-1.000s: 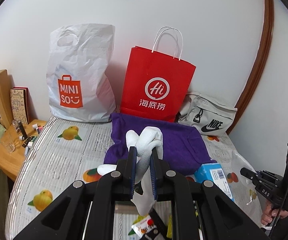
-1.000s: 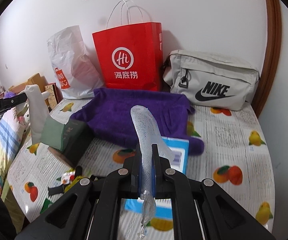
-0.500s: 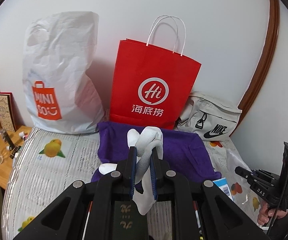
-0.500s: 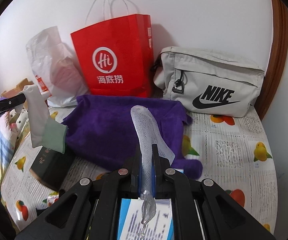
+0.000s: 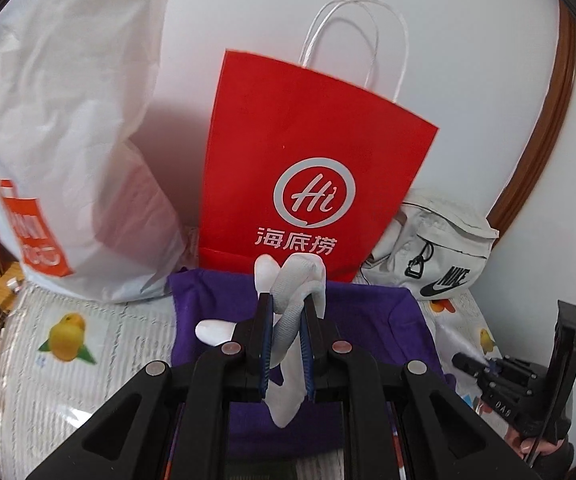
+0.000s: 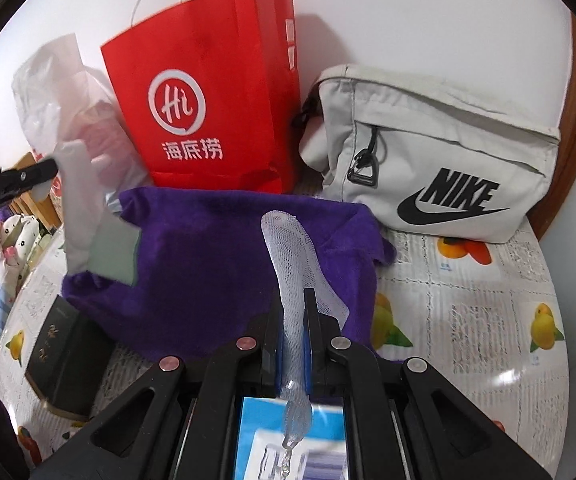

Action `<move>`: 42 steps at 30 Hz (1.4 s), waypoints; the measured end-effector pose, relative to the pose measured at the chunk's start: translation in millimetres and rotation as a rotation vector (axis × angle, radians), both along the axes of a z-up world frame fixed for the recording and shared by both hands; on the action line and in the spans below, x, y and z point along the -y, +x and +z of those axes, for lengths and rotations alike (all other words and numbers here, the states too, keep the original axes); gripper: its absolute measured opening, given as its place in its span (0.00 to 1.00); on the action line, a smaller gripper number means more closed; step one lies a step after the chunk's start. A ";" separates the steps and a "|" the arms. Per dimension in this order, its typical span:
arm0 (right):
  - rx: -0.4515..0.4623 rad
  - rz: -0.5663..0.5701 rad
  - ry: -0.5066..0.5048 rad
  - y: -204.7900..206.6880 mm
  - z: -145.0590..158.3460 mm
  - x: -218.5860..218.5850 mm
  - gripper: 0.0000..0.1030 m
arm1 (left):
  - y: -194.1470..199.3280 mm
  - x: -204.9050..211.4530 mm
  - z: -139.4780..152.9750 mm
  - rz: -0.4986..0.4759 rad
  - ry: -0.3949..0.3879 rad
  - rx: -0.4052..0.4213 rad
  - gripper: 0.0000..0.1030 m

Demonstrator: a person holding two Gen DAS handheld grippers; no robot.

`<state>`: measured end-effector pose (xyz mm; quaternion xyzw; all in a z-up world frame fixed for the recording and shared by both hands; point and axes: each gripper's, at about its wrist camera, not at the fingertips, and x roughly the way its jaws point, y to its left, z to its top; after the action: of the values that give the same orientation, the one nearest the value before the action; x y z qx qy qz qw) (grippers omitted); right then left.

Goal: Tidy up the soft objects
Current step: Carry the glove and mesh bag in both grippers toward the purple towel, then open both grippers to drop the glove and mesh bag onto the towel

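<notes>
Right now we hold both tongs tilted downward over the desk (image 6: pixel 468 300), which wears a fruit-printed cover, and both are clamped on soft things. Our left tongs (image 5: pixel 286 328) are pinched tight on a white sock (image 5: pixel 296 280); its bunched body stands up above the blue pads (image 5: pixel 266 344), and one end hangs down below them, over the purple towel (image 5: pixel 368 320). From the right wrist view the same sock (image 6: pixel 76 200) dangles free at the far left, a pale green cuff at its lower end, just above the towel's left edge (image 6: pixel 208 260).

Our right tongs (image 6: pixel 293 320) are closed on a white mesh sleeve (image 6: pixel 288 248), a netted tube that rises upright from between the pads and trails out beneath them over a blue box (image 6: pixel 256 432). In the left wrist view the right tongs (image 5: pixel 464 360) sit low at the right edge, beside the towel, with a hand (image 5: pixel 536 446) partly visible on the grip.

The towel lies crumpled in the middle of the desk, its far edge near the foot of a red paper bag (image 5: pixel 312 168) leaning on the wall. A white plastic shopping bag (image 5: pixel 72 128) slumps to the left of it, and a grey Nike waist bag (image 6: pixel 440 160) rests to the right. A dark box (image 6: pixel 64 360) lies at the towel's near left corner.
</notes>
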<state>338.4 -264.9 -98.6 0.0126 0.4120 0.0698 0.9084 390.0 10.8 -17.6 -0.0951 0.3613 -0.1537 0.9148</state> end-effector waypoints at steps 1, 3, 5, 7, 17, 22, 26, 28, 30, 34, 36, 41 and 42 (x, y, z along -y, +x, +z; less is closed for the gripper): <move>-0.007 -0.001 -0.005 3.5 -2.4 -1.5 0.07 | 6.2 0.7 -3.8 0.000 -0.007 0.000 0.12; -0.027 -0.008 -0.010 13.0 -10.9 -2.6 0.07 | 17.3 1.2 -14.2 0.001 -0.015 -0.020 0.12; -0.047 -0.011 -0.014 19.8 -19.1 -2.4 0.07 | 26.9 1.2 -27.0 0.003 -0.010 -0.052 0.12; -0.076 -0.018 -0.012 26.7 -27.1 -1.2 0.07 | 33.6 1.9 -40.4 0.000 0.000 -0.088 0.12; -0.174 -0.020 0.007 47.5 -51.3 3.5 0.08 | 47.7 10.3 -82.3 -0.012 0.071 -0.247 0.16; -0.171 -0.002 0.020 53.3 -52.1 -1.4 0.22 | 49.1 11.0 -86.8 0.000 0.087 -0.275 0.34; -0.147 0.016 0.023 50.1 -47.4 -6.1 0.57 | 44.3 11.5 -83.1 0.013 0.117 -0.271 0.53; -0.145 0.025 0.024 48.8 -43.6 -8.9 0.58 | 42.2 10.3 -79.8 0.011 0.123 -0.268 0.56; -0.145 0.028 0.038 46.5 -39.1 -8.9 0.59 | 38.1 8.0 -75.3 0.015 0.129 -0.265 0.60; -0.129 0.014 0.044 34.9 -28.9 -8.2 0.73 | 25.2 4.0 -67.7 0.025 0.133 -0.256 0.65; -0.120 0.007 0.036 27.5 -22.4 -9.5 0.77 | 17.4 3.2 -63.8 0.033 0.145 -0.250 0.65; -0.105 -0.029 -0.018 12.1 -9.3 -10.5 0.81 | -11.3 0.1 -47.8 0.062 0.164 -0.176 0.65; -0.100 -0.024 -0.030 7.6 -6.5 -11.9 0.81 | -18.5 -1.1 -43.6 0.063 0.160 -0.156 0.65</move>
<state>346.0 -253.0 -105.1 0.0074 0.4578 0.0518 0.8875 371.6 11.8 -61.3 -0.0446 0.4391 -0.0877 0.8930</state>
